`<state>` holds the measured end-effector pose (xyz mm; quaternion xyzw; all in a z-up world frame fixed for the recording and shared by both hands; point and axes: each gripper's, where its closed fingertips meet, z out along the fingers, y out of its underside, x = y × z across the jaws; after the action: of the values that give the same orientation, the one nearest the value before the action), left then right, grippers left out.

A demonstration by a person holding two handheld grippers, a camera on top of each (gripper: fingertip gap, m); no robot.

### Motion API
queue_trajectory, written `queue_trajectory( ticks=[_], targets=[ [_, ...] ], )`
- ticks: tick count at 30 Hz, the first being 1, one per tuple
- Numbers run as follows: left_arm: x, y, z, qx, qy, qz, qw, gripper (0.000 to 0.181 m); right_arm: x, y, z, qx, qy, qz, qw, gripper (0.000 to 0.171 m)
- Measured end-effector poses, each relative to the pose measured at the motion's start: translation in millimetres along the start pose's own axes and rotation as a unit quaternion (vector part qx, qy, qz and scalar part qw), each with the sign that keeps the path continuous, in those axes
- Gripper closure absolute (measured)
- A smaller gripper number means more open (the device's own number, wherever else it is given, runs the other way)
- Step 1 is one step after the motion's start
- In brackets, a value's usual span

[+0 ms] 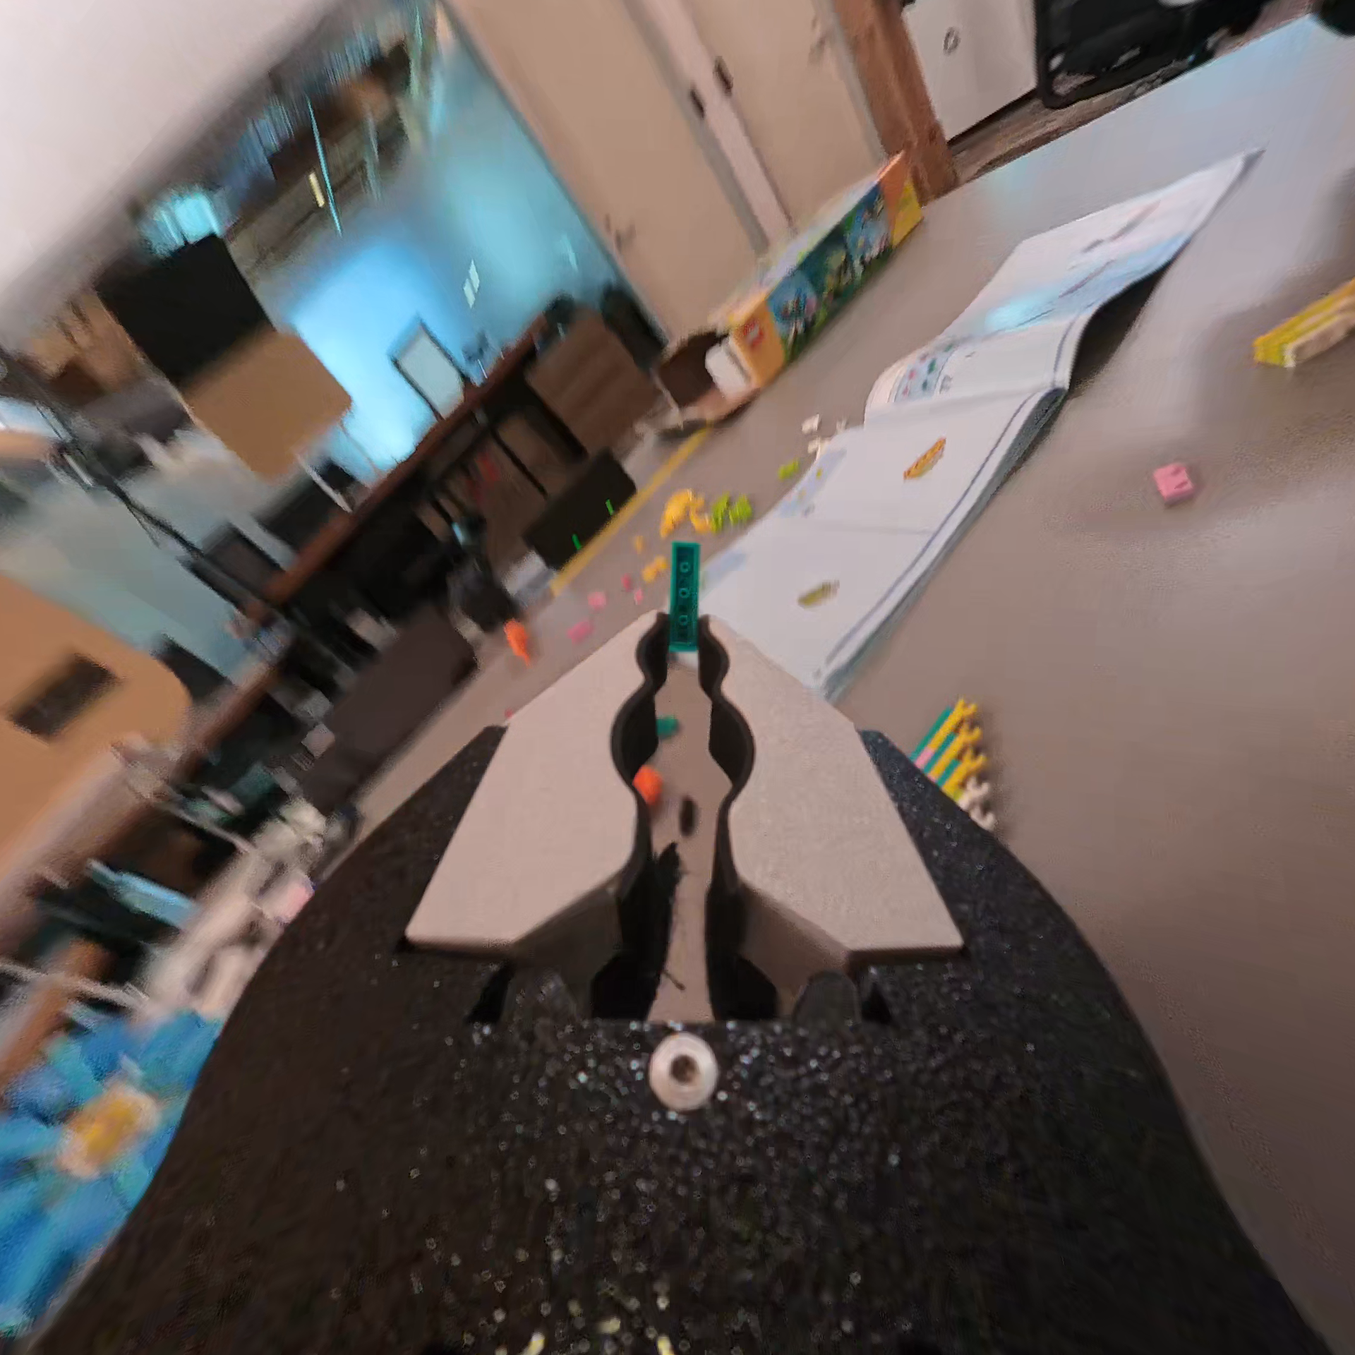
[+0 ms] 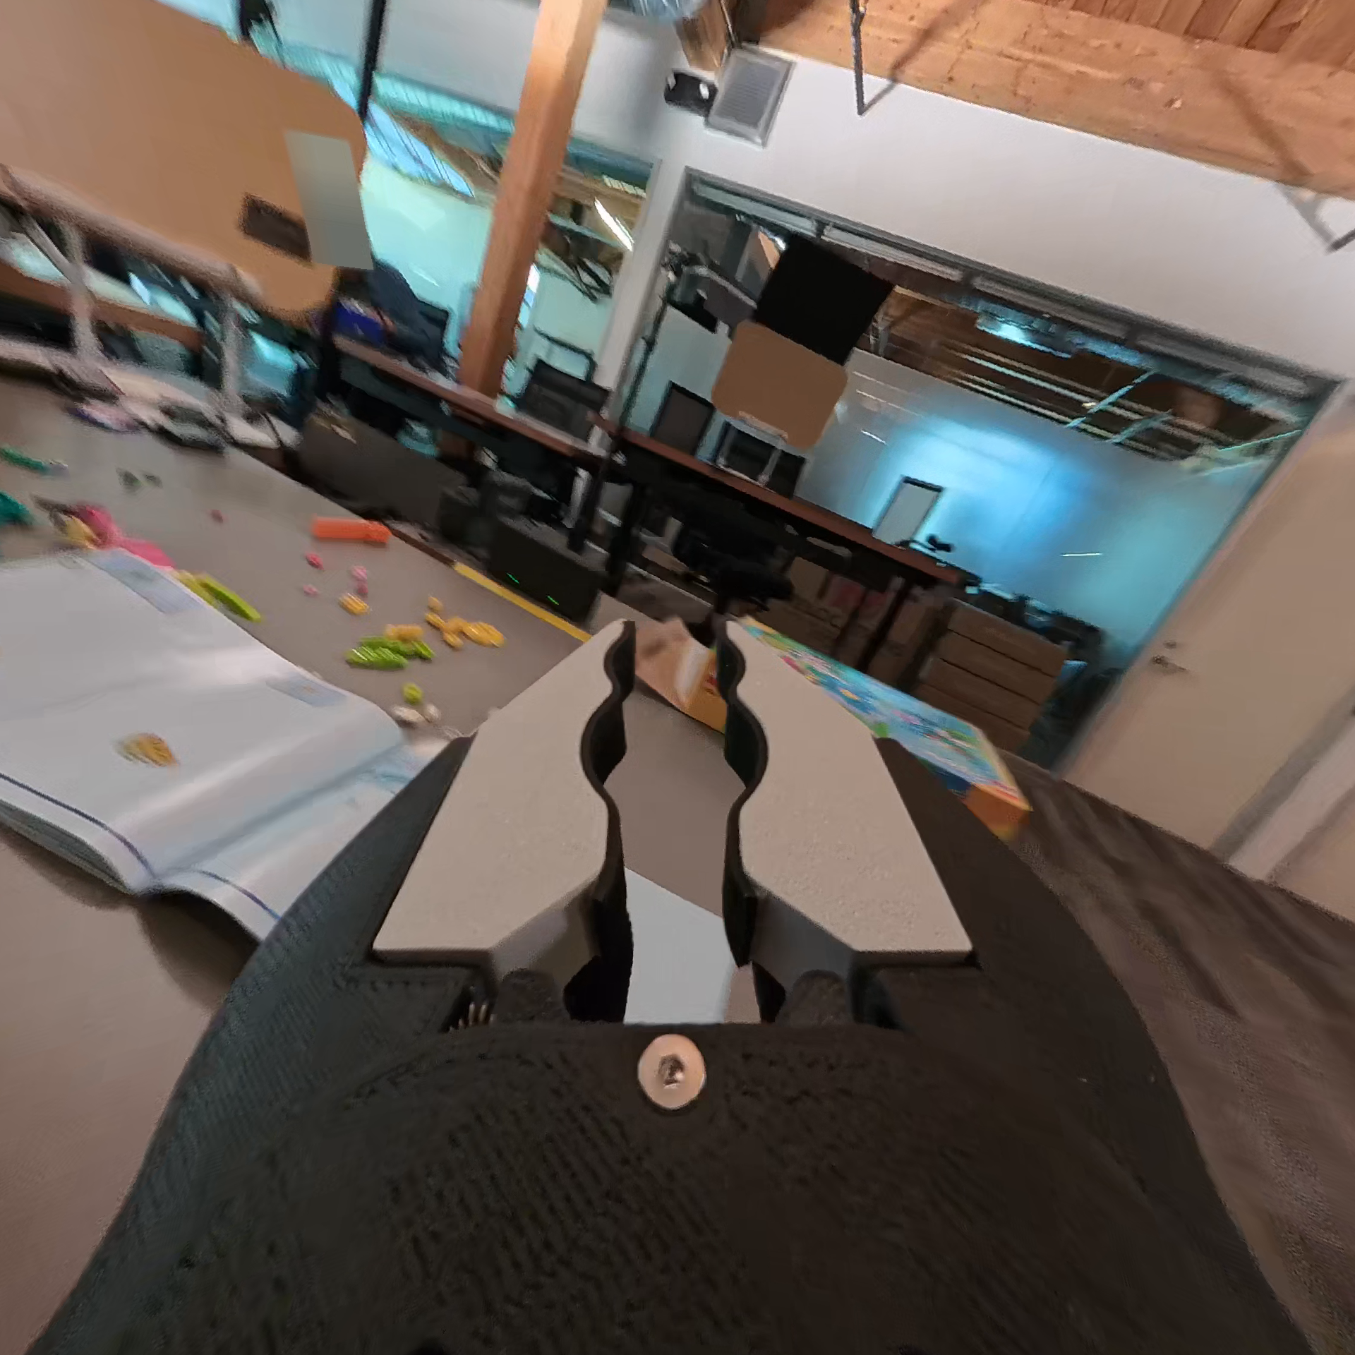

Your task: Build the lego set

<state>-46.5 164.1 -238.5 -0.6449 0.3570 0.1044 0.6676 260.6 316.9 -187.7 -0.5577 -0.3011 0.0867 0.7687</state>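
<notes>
Room: open workshop with wooden posts, a glass-walled office and long dark tables behind; both views are tilted and partly blurred.
Desk: grey desk (image 1: pixel 1100 733) carrying everything, scattered with small bricks.
Left tongs: left tongs (image 1: pixel 682 634) are clamped at the very tips on a teal plate (image 1: pixel 684 597), which stands upright between the fingertips with its studded face toward the camera, held off the desk.
Right tongs: right tongs (image 2: pixel 674 645) stand apart with nothing between them, raised over the desk and pointing toward the set box.
Manual: open instruction booklet (image 1: pixel 953 469) lies flat on the desk, right of the teal plate in the left wrist view and at the left in the right wrist view (image 2: pixel 147 733).
Set box: colourful lego box (image 1: pixel 828 271) lies at the far edge of the desk beyond the booklet; in the right wrist view it sits just behind the fingertips (image 2: pixel 916 718).
Loose pieces: yellow and lime bricks (image 1: pixel 704 509) lie in a cluster past the booklet's near corner, with pink and orange bits nearby; a pink brick (image 1: pixel 1177 482) lies alone right of the booklet.
Sub-assemblies: striped stack of plates (image 1: pixel 953 755) lies beside the left tongs; a yellow build (image 1: pixel 1309 330) sits at the right edge.
</notes>
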Motion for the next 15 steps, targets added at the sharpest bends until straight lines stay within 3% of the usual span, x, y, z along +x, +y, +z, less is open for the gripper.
queue_trajectory(
  ticks=[2,4,8,11,15],
  targets=[
    [11,-19,5,0.032,-0.023,0.112,0.993,0.176,-29,-26,6,0.030,-0.077,0.089,0.993,0.160],
    [28,-30,10,0.055,-0.006,0.163,0.985,0.176,-77,-56,10,0.043,-0.203,0.176,0.962,0.163],
    [49,-42,15,0.087,0.032,0.186,0.978,0.176,-193,-77,-5,-0.072,-0.455,0.286,0.840,0.152],
    [58,-48,13,0.106,0.052,0.193,0.974,0.176,-244,-72,-20,-0.125,-0.528,0.297,0.786,0.153],
    [68,-52,9,0.121,0.071,0.201,0.970,0.176,-269,-62,-24,-0.154,-0.548,0.317,0.759,0.152]
  ],
)
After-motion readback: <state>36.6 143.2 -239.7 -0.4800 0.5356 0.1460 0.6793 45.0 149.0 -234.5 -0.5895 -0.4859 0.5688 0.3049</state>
